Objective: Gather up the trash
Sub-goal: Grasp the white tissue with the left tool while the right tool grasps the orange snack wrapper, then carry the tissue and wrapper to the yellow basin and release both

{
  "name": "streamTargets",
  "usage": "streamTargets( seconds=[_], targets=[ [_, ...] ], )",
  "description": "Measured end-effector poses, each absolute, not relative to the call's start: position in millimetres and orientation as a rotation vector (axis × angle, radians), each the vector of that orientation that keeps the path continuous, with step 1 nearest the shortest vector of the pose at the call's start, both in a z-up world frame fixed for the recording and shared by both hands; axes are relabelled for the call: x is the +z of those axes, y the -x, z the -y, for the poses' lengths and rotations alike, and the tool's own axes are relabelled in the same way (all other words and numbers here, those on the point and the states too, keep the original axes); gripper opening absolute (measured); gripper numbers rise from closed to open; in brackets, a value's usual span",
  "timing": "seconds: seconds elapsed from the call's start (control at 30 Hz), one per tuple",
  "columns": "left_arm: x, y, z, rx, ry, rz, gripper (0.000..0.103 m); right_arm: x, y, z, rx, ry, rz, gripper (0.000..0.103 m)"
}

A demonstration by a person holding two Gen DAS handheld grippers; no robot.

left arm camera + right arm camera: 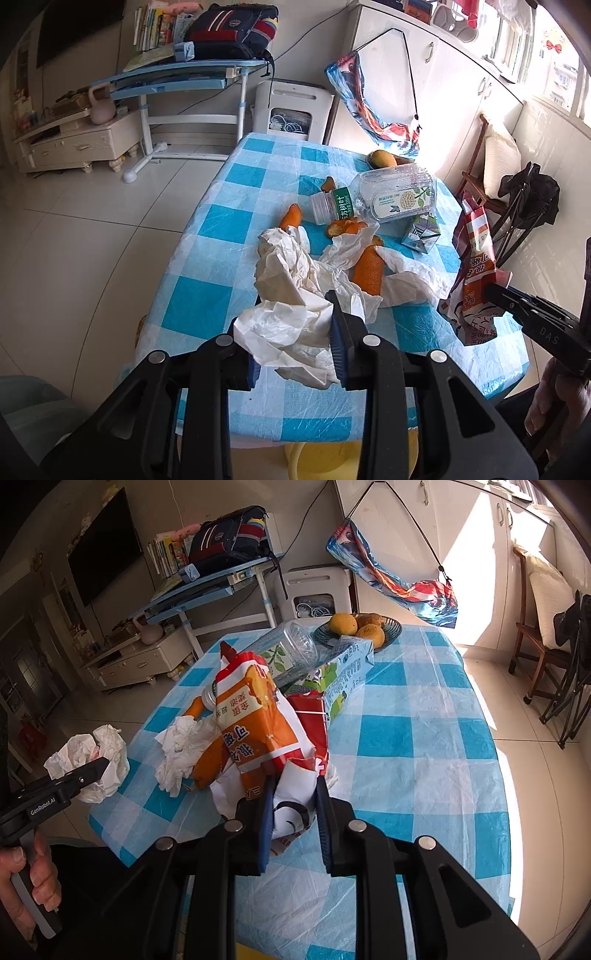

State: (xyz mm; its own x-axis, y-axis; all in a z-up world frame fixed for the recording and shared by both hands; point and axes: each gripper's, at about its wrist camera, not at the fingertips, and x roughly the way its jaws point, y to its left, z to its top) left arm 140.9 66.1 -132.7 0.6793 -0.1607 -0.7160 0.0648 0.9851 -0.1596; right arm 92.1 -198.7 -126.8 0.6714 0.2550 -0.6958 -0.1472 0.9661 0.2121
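Left gripper (295, 332) clamping crumpled tissue (291, 332), right gripper (293, 812) pinching snack bag (255, 716), both hovering over checkered table (424, 738).

- Blue-and-white checked surface (424, 738) at the centre, lit by sun from the window side.
- Beyond its far edge: white appliance (291, 110), tall white cabinets (443, 74).
- Far left of it: blue study desk (177, 75) carrying a backpack (229, 31) and books (151, 27).
- Farther left: dark television (103, 542) above a cream low cabinet (74, 144).
- To its right: wooden chair (535, 602).
- Underneath: pale glossy floor tiles (92, 240).
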Motion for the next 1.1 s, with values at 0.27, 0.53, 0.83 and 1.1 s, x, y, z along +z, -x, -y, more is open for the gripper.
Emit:
streamTargets(
  seconds=[0.27,0.53,0.83,1.1],
  targets=[
    [-98,-111,-43,-0.176,0.117,-0.756,0.030,-99,-56,202,0.252,-0.140,-0.760,0.022],
    [-77,-84,-22,-0.199,0.073,-0.729,0.030,-95,-14,194,0.291,-0.093,-0.773,0.022],
    [-66,-58,-4,-0.215,0.035,-0.720,0.030,-123,32,180,0.326,-0.046,-0.879,0.023],
    [-62,-44,1,-0.224,0.017,-0.721,0.030,-174,49,163,0.345,-0.006,-1.019,0.023]
  ],
)
